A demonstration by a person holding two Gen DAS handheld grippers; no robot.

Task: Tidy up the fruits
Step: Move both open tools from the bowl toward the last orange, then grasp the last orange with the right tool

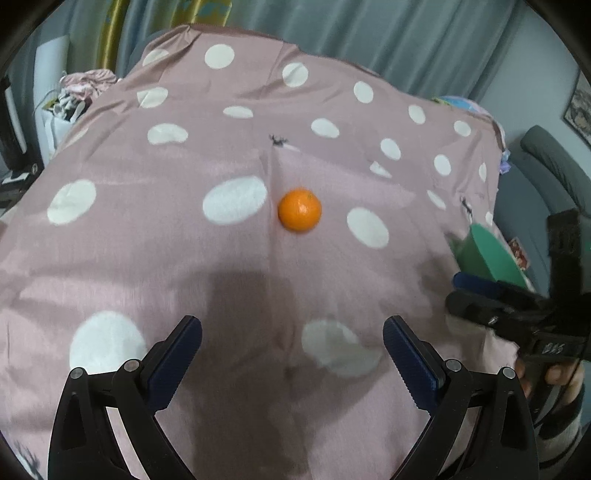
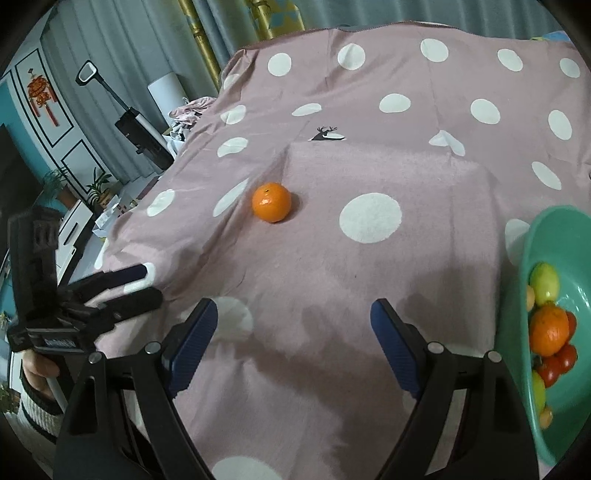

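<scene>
Here, a pink cloth with white polka dots [image 1: 258,258] covers the tabletop, creased down its middle. Nearest, the left gripper [image 1: 291,349] hovers over the cloth with its blue-padded fingers spread wide and nothing between them; the right gripper [image 2: 293,325] hovers likewise, wide apart and holding nothing. Just right of it sits a teal bowl [image 2: 546,236] at the cloth's edge, with a heap of fruit inside: one orange [image 2: 548,330], a green fruit [image 2: 545,282] above it, red tomatoes [image 2: 559,363] below, and more partly hidden, so the full count cannot be told. Farther out, a single mandarin [image 1: 299,209] lies alone in the cloth's middle, well apart from the bowl and both grippers, with nothing in the way. Beyond the tabletop hang grey curtains [image 1: 388,33]; a grey sofa [image 1: 554,173] stands at the right, and a red knot ornament [image 2: 40,92] hangs on the wall at the left.
</scene>
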